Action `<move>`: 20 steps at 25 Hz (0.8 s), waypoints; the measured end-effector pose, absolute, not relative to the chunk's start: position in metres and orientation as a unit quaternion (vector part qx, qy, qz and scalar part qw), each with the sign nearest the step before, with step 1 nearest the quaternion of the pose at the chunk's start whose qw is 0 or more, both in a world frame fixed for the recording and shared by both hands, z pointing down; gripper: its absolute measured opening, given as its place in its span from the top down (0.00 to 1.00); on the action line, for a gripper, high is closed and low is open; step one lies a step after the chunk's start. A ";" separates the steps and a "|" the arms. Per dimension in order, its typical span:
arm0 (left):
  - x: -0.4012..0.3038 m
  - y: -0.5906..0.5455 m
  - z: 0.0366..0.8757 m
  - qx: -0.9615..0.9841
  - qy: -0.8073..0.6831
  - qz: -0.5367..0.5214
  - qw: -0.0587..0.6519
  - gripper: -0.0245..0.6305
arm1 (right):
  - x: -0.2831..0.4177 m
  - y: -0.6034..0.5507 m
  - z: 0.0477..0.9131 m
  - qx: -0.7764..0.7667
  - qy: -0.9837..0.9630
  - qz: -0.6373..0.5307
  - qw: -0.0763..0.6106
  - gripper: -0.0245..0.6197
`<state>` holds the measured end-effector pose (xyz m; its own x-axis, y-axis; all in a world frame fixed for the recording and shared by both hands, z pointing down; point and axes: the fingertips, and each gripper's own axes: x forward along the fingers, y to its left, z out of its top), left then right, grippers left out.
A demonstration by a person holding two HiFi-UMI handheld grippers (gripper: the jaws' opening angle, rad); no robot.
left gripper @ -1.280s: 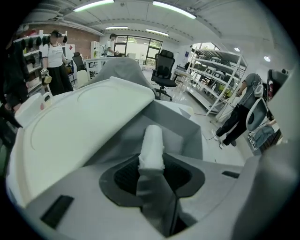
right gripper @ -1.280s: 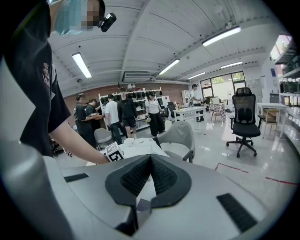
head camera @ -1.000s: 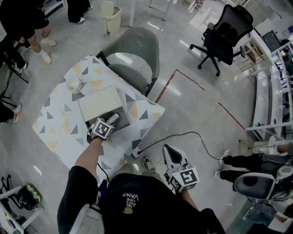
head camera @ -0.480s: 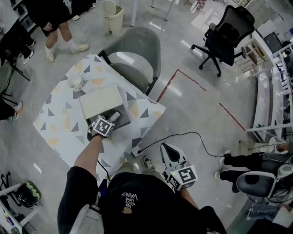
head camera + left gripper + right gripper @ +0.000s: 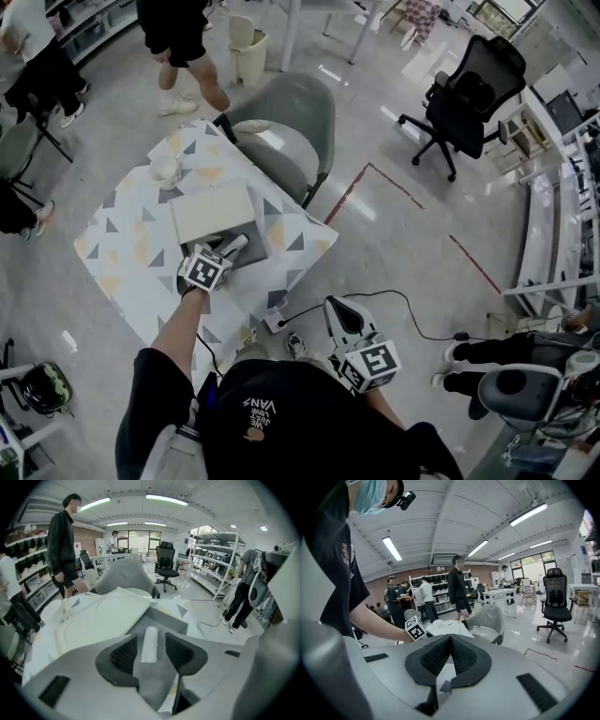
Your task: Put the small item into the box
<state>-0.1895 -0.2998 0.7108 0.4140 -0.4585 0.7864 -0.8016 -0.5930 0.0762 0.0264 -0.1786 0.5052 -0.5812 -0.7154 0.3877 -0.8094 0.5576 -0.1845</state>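
The left gripper (image 5: pixel 223 256) hangs over the box (image 5: pixel 165 620), pointing down at it. Its fingers have just been opening and now stand spread wide. The little white roll (image 5: pixel 150 644) shows in the gap between them, but the pads do not touch it. It lies lower down, on the floor of the box. So I think the roll is let go and is in the box now.

The right gripper (image 5: pixel 450 640) waits near the person's body, well apart from the table (image 5: pixel 131 258). Its fingers are pressed together with nothing in them. It seems to have no job right now.

The roll is short and round like a small tube, and it looks soft and a bit fuzzy. The box is gray, with flat, stiff walls. Its lid (image 5: pixel 101 616) is pale cream, flat and smooth, and it lies over the left part of the box, so the right part is open. The table has a white cloth with gray and yellow triangles. A gray chair (image 5: pixel 286 112) with a round back stands at the far side.
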 end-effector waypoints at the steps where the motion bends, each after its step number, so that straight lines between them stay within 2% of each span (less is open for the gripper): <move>1: -0.190 -0.298 0.703 0.811 -0.396 0.370 0.220 0.68 | 0.025 -0.178 0.504 0.431 -0.875 0.172 0.135 0.96; 7: -0.189 -0.277 0.659 0.816 -0.434 0.342 0.170 0.74 | 0.020 -0.172 0.500 0.391 -0.896 0.161 0.133 0.96; 10: -0.190 -0.263 0.638 0.813 -0.462 0.320 0.153 0.80 | 0.016 -0.170 0.498 0.367 -0.907 0.157 0.132 0.96; 13: -0.189 -0.248 0.614 0.810 -0.493 0.286 0.138 0.92 | 0.013 -0.167 0.496 0.344 -0.917 0.152 0.131 0.96; 20: -0.178 -0.201 0.570 0.800 -0.544 0.228 0.113 0.95 | 0.005 -0.159 0.497 0.292 -0.937 0.147 0.127 0.96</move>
<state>-0.1778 -0.2014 0.5698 0.3049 -0.8180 0.4878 -0.9211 -0.3835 -0.0674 0.0047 -0.1589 0.4965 -0.7977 -0.5093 0.3229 -0.5836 0.7869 -0.2006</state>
